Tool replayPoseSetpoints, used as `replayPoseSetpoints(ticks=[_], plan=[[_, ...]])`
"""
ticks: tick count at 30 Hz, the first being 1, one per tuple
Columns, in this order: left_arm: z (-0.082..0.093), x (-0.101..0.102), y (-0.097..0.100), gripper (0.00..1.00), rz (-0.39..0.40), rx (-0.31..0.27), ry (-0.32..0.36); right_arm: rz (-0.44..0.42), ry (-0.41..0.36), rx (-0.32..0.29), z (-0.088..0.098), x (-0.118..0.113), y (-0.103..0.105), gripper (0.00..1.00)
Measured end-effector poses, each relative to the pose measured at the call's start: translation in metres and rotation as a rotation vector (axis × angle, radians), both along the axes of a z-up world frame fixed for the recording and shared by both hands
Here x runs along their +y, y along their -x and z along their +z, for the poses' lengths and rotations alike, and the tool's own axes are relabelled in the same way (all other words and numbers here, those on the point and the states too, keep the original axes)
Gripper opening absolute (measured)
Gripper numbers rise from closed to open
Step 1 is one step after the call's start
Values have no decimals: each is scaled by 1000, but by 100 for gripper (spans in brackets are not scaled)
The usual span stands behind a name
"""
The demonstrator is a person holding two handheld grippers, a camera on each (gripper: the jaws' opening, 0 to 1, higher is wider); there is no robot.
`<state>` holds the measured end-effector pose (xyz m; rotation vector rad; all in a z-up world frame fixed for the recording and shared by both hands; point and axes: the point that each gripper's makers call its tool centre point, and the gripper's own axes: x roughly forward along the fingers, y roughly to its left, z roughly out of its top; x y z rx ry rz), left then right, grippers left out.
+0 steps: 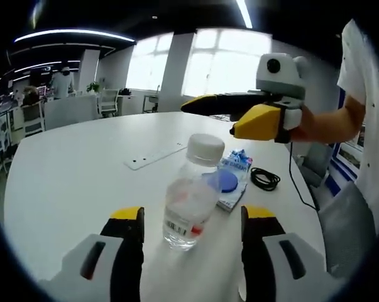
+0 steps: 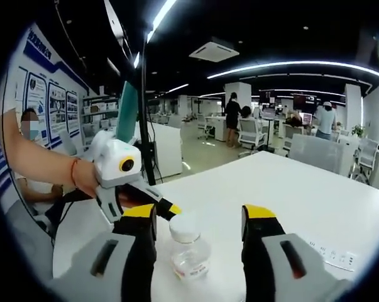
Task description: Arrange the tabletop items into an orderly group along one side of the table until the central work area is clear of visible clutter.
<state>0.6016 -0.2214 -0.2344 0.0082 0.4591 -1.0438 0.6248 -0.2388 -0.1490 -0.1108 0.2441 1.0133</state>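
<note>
A clear plastic bottle [image 1: 189, 201] with a white cap stands upright on the white table [image 1: 70, 170]. It sits between the spread yellow-tipped jaws of my left gripper [image 1: 194, 214], which is open and not touching it. My right gripper [image 1: 209, 119] hovers above and beyond the bottle, held by a hand. In the right gripper view the bottle [image 2: 189, 248] appears from above, between the wide-open jaws of my right gripper [image 2: 198, 214]. My left gripper [image 2: 166, 207] comes in from the left close to the bottle.
Behind the bottle lies a blue packet with a blue disc [image 1: 230, 179], and a coiled black cable [image 1: 264, 179] sits to its right. A white power strip [image 1: 154, 156] is set in the tabletop. A person's arm [image 2: 38, 160] and office desks are around.
</note>
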Motion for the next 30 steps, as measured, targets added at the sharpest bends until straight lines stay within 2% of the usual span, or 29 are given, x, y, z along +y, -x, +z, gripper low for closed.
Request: replayPoseSetpoints(ticks=[17,30], plan=[[19,11,15,74,43,13,1,6,16,10,7,-14,13,67],[37,22,38,81,88,30,6,14,42,4,15,-29,26,70]])
